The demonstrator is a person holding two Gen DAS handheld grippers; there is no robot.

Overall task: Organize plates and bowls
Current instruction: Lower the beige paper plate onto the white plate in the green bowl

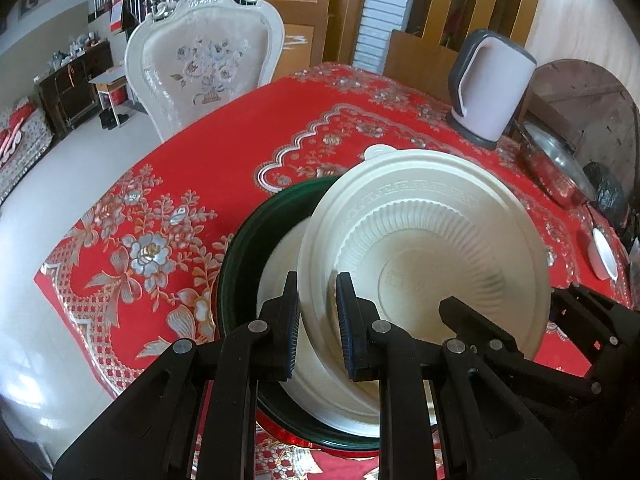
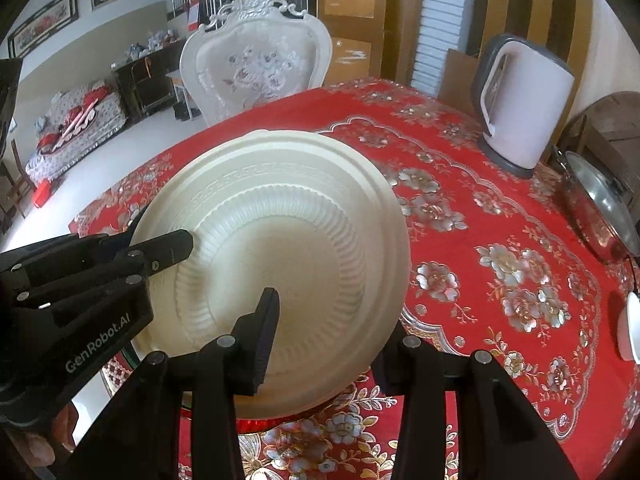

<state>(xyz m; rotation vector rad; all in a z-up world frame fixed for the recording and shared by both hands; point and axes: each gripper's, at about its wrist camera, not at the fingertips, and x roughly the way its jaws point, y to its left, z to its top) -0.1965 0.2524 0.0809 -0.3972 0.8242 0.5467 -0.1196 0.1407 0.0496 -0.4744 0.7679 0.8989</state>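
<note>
Presently, the left gripper (image 1: pixel 318 320) is angled steeply downward over the red floral-patterned tablecloth (image 1: pixel 208 168), its jaws pinched nearly together on the near rim of a cream ribbed disposable plate (image 1: pixel 424 248), one pad on each face of the rim. The plate is held tilted, its left side raised and its hollow face turned toward the cameras, partly over a dark green round dish (image 1: pixel 248 248) in which another cream piece is lodged, near the table's front edge. In the right wrist view the right gripper (image 2: pixel 328 344) is likewise pointed downward, its jaws parted to either side of the plate's (image 2: pixel 280 248) near right rim; whether its pads press the rim cannot be told, since the right finger is hidden beneath the plate. A white-and-grey electric kettle (image 2: pixel 524 108) is stood toward the far right corner of the table.
</note>
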